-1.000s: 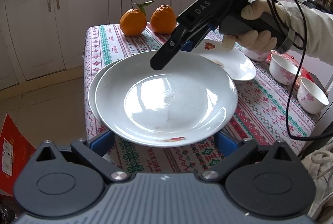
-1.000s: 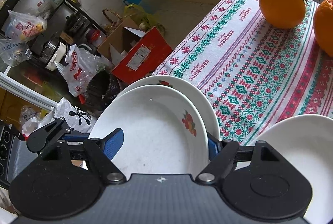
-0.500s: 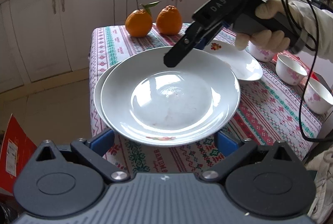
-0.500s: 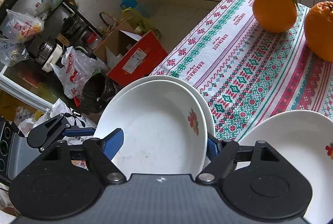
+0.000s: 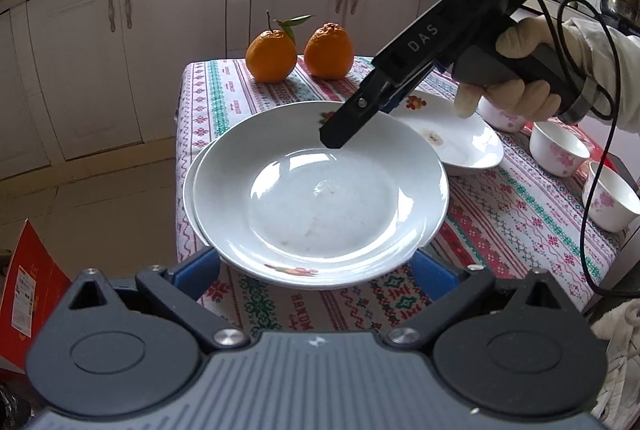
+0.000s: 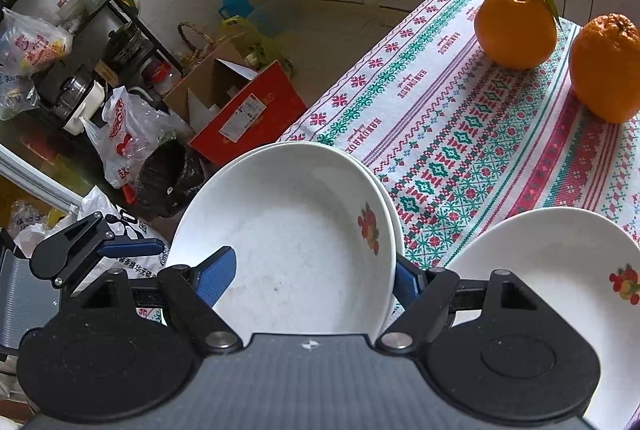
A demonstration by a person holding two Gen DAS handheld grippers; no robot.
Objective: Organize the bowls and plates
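Two white plates with a fruit print are stacked at the table's near left corner; the top plate (image 5: 320, 198) lies on the lower plate (image 5: 190, 190). My left gripper (image 5: 316, 268) is open, its blue pads to either side of the stack's near rim. My right gripper (image 5: 340, 134) hangs over the stack's far rim, and in its own view (image 6: 316, 280) it is open around the top plate (image 6: 296, 242). A third plate (image 5: 460, 138) lies further right and also shows in the right wrist view (image 6: 560, 282). Two white flowered bowls (image 5: 560, 154) (image 5: 612, 202) stand at the right edge.
Two oranges (image 5: 272, 56) (image 5: 329, 50) sit at the table's far end on the patterned cloth (image 5: 500, 222). A third bowl (image 5: 500, 114) is partly hidden behind the gloved hand. A red box (image 6: 248, 110) and bags lie on the floor to the left of the table.
Both grippers have drawn back from the stacked plates, the right one rising toward the far rim. The plates have stayed in place.
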